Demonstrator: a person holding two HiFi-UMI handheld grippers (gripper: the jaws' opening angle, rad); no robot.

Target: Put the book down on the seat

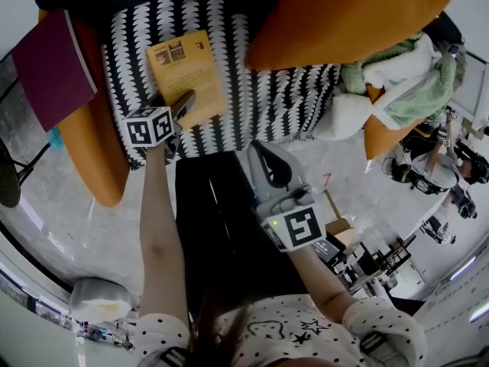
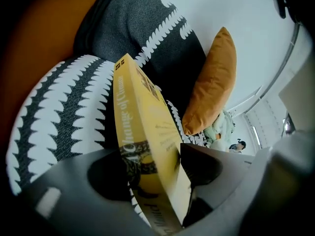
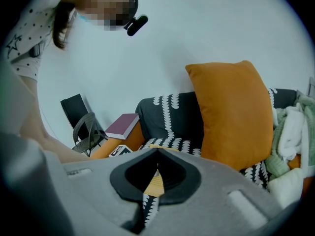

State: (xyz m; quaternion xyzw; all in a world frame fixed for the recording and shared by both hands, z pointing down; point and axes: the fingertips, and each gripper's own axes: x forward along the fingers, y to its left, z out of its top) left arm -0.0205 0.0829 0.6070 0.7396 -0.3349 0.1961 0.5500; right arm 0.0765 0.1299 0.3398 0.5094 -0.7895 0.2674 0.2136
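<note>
Black-and-white patterned upholstery covers the sofa seat (image 1: 267, 105), with a big plain orange cushion (image 1: 344, 14) leaning at the back and a maroon hardback book (image 1: 50, 67) resting on the orange armrest (image 1: 95, 151) to the left. On the seat, left of its middle, lies the thin yellow paperback book (image 1: 187, 75), cover up and by the look of it already resting on the fabric. Its long axis runs away from the person toward the backrest, tilted a little to the left at the far end. The left gripper (image 1: 179, 105) sits at the book's near short edge and points along that same axis. In the left gripper view its jaws are spread wide, with the book's (image 2: 147, 132) near end standing between them, spine toward one pad and cover toward the other. I see no real clamp on it, though the cover-side pad is very close. The right gripper (image 1: 263, 159) hangs well back over the person's black trousers (image 1: 221, 228), clear of the seat. Its jaws are pressed together with nothing in them, and only a sliver of the yellow book (image 3: 156, 183) shows far beyond its slit. The left hand is therefore the one concerned. To my mind the release turns on drawing it straight back along the book's length toward the person, so the open pads slip off the near edge without dragging or turning the book.
</note>
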